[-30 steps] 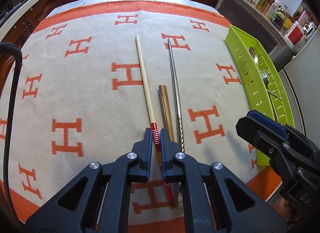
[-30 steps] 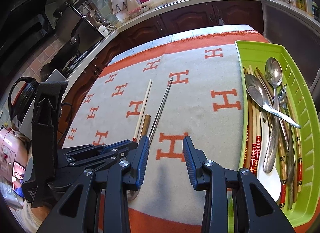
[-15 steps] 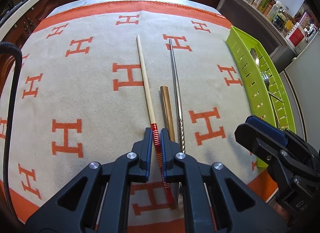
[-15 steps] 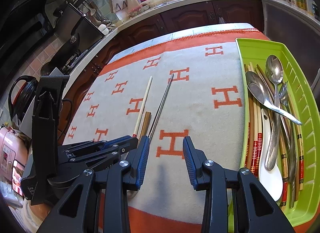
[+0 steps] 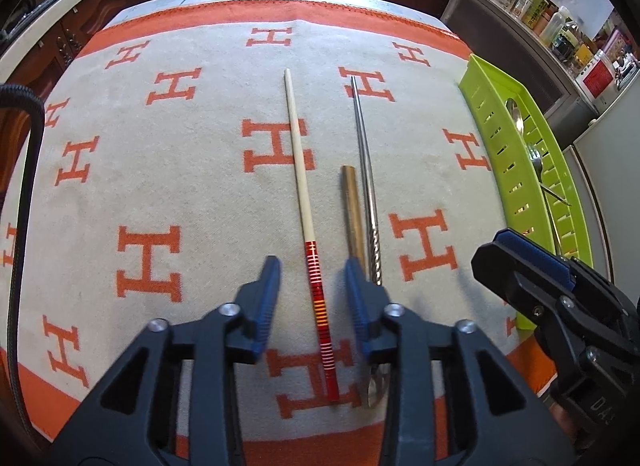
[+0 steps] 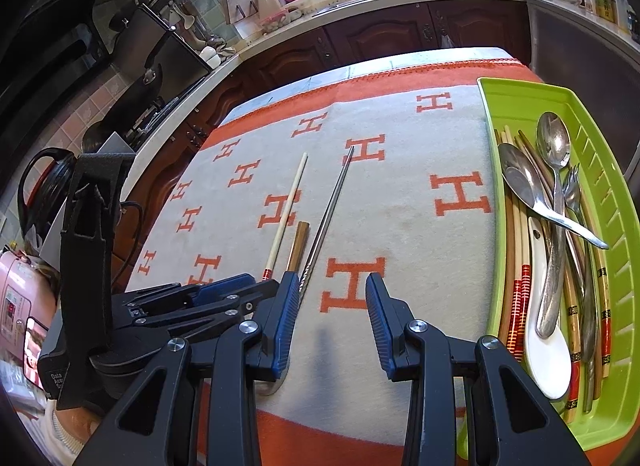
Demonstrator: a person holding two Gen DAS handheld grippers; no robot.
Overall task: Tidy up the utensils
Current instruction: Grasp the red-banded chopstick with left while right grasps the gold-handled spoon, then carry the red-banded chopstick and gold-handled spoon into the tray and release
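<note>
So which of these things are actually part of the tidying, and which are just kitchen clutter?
Part of the job:
- wooden chopstick with red end, between the opening jaws of the left gripper
- metal chopstick
- brass-coloured handle
- green tray of utensils

Just lying about:
- patterned cloth
- black kettle
- jars

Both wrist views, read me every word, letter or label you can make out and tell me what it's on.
"H": repeated orange letter on the blanket.
"Data Acc...": white print, cut off, on the left gripper body, bottom left in the right wrist view.
"DA3": partial raised letters on the right gripper body, seen in the left wrist view.
Labels on the counter bottles and jars: too small and blurred to read.
</note>
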